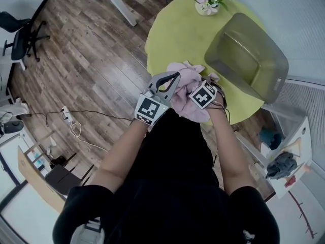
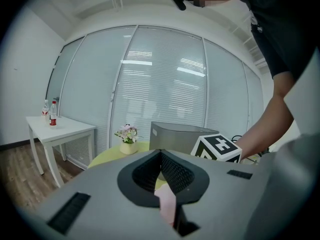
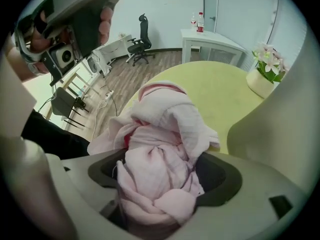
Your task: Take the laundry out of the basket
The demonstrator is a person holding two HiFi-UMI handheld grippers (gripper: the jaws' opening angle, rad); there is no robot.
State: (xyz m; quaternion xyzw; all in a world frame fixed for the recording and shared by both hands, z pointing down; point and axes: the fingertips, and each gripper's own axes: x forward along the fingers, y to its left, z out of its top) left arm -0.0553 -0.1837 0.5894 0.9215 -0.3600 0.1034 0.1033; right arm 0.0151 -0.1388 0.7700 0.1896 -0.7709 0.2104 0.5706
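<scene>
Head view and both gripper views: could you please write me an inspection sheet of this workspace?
Surface: round yellow-green table, mostly bare.
Job's things: grey basket stands on the table, no laundry seen inside; pink laundry is bunched at the table's near side, outside the basket.
Clutter: flower pot at the table's far edge.
Grippers: left gripper is shut on a fold of the pink laundry; right gripper is shut on its bulk.
Cables: power strip and white cable lie on the wood floor, away from the table.
Surroundings: office chair; white side table with bottles; glass wall with blinds.
</scene>
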